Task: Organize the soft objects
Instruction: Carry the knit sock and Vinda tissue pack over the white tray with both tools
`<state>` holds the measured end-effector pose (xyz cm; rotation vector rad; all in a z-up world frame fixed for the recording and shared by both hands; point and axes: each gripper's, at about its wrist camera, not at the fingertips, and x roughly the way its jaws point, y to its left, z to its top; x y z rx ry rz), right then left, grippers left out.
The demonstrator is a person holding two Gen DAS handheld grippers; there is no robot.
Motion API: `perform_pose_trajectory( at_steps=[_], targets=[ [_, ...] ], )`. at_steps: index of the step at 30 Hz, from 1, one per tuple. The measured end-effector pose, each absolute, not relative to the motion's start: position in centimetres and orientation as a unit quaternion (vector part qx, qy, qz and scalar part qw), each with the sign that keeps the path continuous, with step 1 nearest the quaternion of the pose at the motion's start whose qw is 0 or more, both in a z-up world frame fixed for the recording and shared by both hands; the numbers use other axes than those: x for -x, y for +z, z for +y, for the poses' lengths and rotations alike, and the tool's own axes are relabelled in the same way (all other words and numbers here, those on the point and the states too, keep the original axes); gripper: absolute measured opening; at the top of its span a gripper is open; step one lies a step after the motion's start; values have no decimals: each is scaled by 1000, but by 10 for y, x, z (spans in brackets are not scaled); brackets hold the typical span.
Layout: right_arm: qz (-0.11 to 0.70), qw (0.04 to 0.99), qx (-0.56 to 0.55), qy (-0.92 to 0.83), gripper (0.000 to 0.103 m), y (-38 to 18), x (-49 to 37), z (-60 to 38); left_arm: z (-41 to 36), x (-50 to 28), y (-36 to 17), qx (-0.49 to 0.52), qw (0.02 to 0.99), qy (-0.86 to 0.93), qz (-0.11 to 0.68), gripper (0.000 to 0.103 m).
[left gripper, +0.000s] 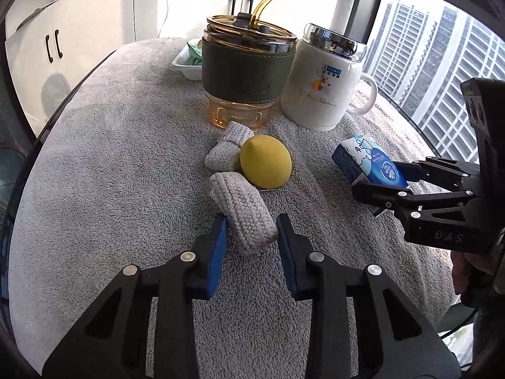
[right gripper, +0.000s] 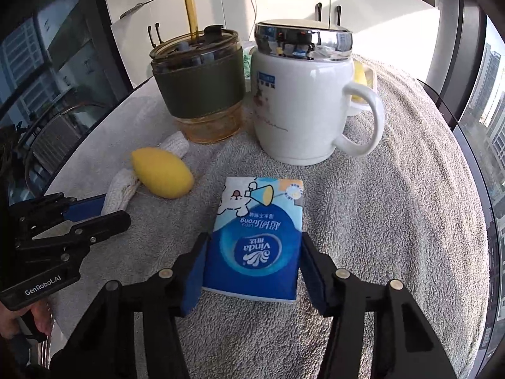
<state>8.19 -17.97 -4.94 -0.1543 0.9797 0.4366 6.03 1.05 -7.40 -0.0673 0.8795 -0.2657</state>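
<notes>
A grey knitted bootie lies on the grey towel, and my left gripper is shut on it, blue pads pressing both its sides. A second bootie and a yellow lemon-shaped soft toy lie just beyond, touching each other. To the right, my right gripper is shut on a blue tissue pack, pads against its long edges; the pack rests on the towel. The right gripper and the pack show at the right of the left wrist view. My left gripper shows at the left of the right wrist view.
An amber glass tumbler with green sleeve and straw and a lidded white mug stand behind the soft things. A white tray with green items sits farther back. The round table's edge curves close on both sides; windows lie beyond.
</notes>
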Motion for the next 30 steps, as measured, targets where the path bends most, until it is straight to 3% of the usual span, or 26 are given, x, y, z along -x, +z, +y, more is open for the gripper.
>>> perform_pose_trajectory(
  at_steps=[30],
  targets=[
    [424,893,53,141,58,18,-76,-275,94,-79,-4,30,926,-82,368,30]
  ],
)
